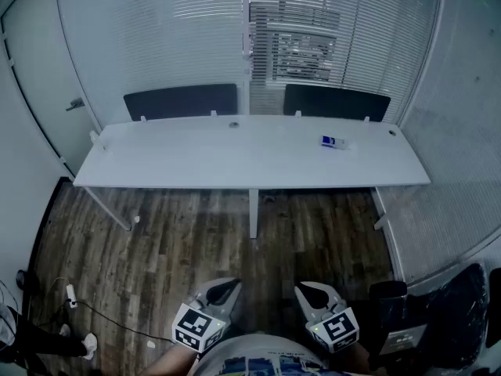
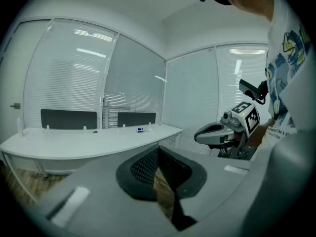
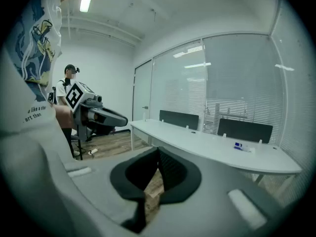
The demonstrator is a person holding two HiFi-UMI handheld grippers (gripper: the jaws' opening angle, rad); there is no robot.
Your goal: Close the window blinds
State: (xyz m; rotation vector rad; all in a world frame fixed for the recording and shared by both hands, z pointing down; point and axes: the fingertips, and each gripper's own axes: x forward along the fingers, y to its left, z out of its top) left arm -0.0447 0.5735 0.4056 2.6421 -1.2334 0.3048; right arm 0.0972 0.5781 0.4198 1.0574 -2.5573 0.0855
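Both clenched, empty: grey left gripper [image 1: 232, 286], grey right gripper [image 1: 304, 290]. White slatted window blinds [image 1: 188, 30] hang across far wall beyond long white desk [image 1: 235, 159]; one middle panel darker, slats gapped.

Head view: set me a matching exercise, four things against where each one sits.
1 blue-and-white item
2 door handle
3 white plug with cable
4 left gripper

a on the wooden floor, far left
b on the white desk, right part
c near the bottom edge, fingers shut
d on the glass door, upper left

Pairs: 1-b, 2-d, 3-a, 4-c
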